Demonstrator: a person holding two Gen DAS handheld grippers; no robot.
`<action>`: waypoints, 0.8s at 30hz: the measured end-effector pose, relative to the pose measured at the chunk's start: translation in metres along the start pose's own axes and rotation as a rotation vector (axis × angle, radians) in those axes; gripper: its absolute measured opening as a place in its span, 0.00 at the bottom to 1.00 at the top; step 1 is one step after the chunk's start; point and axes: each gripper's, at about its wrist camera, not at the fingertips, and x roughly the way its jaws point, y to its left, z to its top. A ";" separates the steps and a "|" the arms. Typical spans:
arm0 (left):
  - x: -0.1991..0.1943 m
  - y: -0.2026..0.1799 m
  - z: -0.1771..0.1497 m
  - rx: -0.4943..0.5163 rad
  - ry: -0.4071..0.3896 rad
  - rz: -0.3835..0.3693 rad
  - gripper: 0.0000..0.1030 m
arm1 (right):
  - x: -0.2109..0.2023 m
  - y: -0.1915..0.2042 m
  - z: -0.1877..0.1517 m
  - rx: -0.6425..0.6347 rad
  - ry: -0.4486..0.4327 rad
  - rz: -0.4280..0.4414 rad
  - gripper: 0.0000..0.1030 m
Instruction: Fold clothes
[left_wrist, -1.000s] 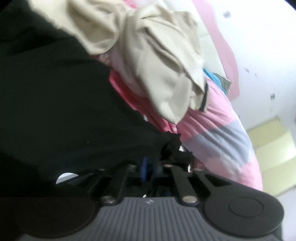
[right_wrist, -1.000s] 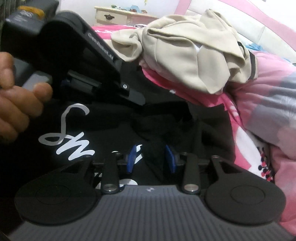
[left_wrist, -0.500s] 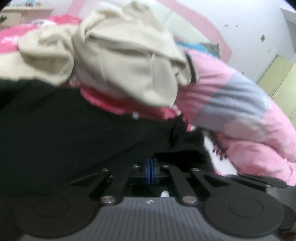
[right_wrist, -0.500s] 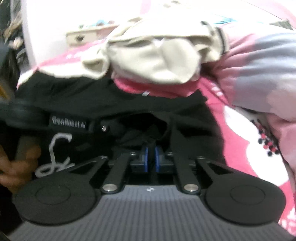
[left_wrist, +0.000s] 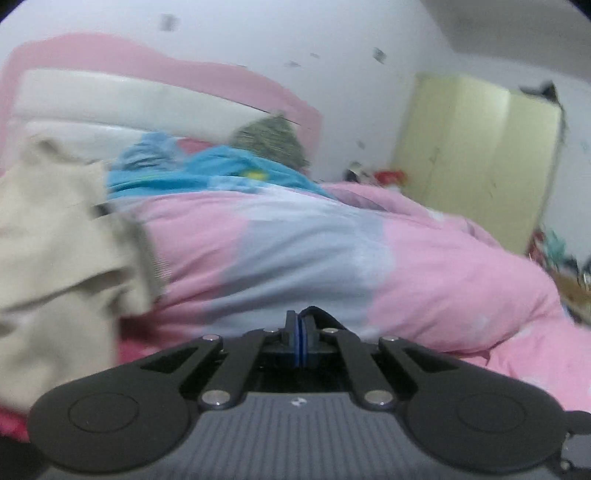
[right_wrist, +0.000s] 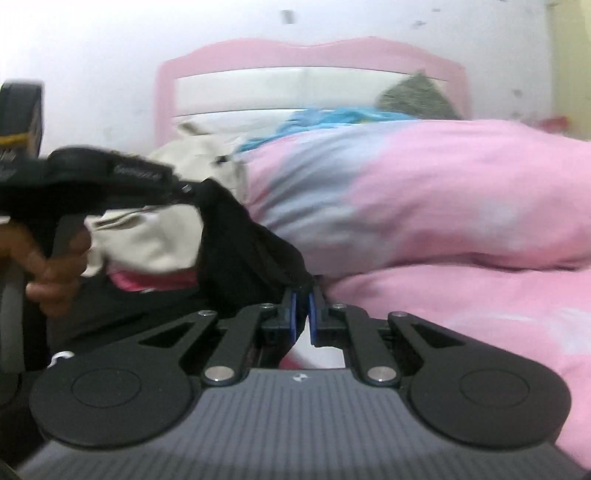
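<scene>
Item, black garment (right_wrist: 243, 251): I see it in the right wrist view stretched from the left gripper (right_wrist: 122, 173) at nine o'clock down to the right gripper (right_wrist: 301, 295) at centre, hanging above the bed; white lettering shows at its lower edge, near eight o'clock. Item, right gripper: my fingers (right_wrist: 293, 314) are pinched tight on the black cloth's edge, blue pads almost meeting at the tips. Item, left gripper (left_wrist: 300, 325) in its own view: fingers (left_wrist: 293, 341) pressed together, a thin strip of black fabric caught at the tips; I hold it closed on the same garment. Item, hand (right_wrist: 48, 266): a person's hand wraps the left gripper's handle at nine o'clock in the right view. Item, beige garment (left_wrist: 55, 258): crumpled heap at nine o'clock in the left view, lying on the bed just beside the duvet. Item, pink and pale blue duvet (left_wrist: 369, 251): bunched across the centre to three o'clock. Item, blue cloth (left_wrist: 207, 173): at eleven o'clock, behind the duvet. Item, grey cushion (left_wrist: 269, 140): at twelve o'clock, against the pink and white headboard (left_wrist: 147, 99). Item, pale yellow wardrobe (left_wrist: 480, 155): at two o'clock against the wall. Both views are blurred.
</scene>
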 end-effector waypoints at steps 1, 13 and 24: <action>0.015 -0.011 0.002 0.025 0.013 -0.011 0.02 | 0.000 -0.008 -0.001 0.012 0.001 -0.026 0.05; 0.059 -0.019 0.005 -0.146 0.061 -0.028 0.42 | 0.013 -0.050 -0.013 0.079 -0.008 -0.147 0.07; -0.124 0.059 0.033 -0.362 0.039 0.147 0.59 | -0.036 -0.062 0.000 0.201 -0.152 -0.171 0.36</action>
